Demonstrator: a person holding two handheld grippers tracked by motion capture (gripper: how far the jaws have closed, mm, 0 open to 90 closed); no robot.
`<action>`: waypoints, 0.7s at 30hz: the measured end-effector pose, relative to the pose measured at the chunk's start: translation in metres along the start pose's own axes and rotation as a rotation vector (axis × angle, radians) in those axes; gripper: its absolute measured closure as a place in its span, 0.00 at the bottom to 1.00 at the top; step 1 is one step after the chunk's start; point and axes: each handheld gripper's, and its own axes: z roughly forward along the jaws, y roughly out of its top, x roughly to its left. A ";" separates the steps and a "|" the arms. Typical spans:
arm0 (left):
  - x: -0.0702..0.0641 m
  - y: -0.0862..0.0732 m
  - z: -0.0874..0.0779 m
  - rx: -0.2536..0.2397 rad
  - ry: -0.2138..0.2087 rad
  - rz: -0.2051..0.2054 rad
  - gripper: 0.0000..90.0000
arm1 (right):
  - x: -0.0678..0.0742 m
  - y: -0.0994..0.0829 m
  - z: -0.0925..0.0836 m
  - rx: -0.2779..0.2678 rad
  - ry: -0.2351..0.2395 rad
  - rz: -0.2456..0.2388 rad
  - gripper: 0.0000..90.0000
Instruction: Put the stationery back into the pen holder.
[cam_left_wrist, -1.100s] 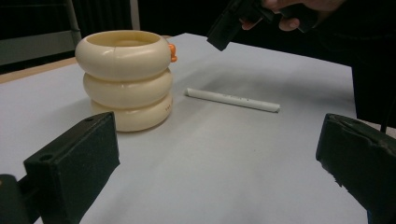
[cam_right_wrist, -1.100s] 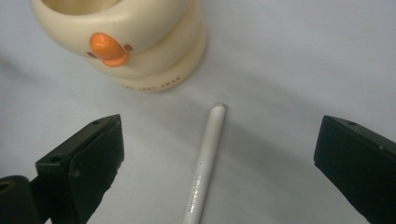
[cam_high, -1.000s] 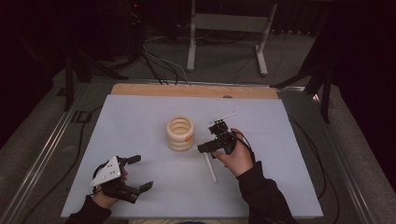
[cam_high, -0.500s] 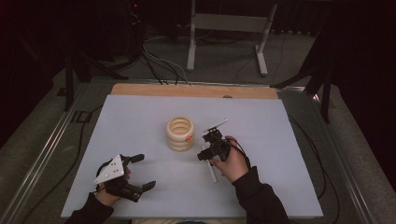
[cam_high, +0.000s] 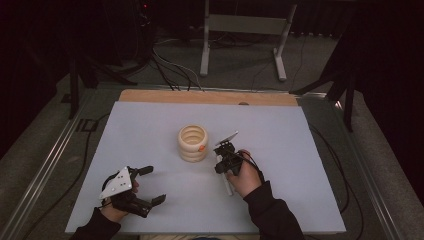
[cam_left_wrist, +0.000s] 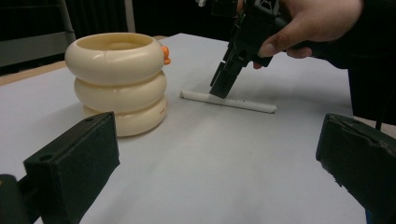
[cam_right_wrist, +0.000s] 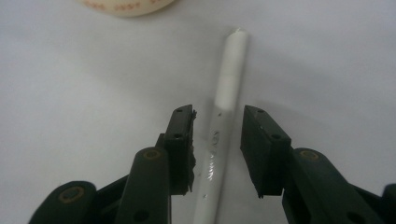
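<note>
Setting: a lab or test room set up for recording, not a home.
Table (cam_high: 150, 120): pale grey sheet over a wooden board whose edge shows at the far side, centre of the high view; no household clutter on it.
Floor (cam_high: 235, 82): grey, with loose black cables (cam_high: 170, 70) running across it in the upper middle.
Stand (cam_high: 245, 30): grey metal legs and crossbar, top centre, like an equipment frame.
Rails (cam_high: 45, 170): metal strips along the left and right table sides.
Surroundings: dark, unlit edges with black supports (cam_high: 80, 75) at upper left and upper right.
Tooling: hand-held claw rigs trailing cables, lower frame.
</note>
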 end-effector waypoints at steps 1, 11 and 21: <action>0.000 0.000 0.000 -0.001 -0.001 -0.002 0.00 | 0.000 0.000 0.001 0.000 -0.006 0.003 0.74; 0.000 0.000 0.000 0.001 0.001 -0.001 0.00 | 0.002 0.004 0.012 0.037 -0.048 -0.011 0.80; 0.000 0.000 0.000 0.002 0.000 -0.004 0.00 | 0.006 0.007 0.017 0.058 -0.081 -0.040 0.83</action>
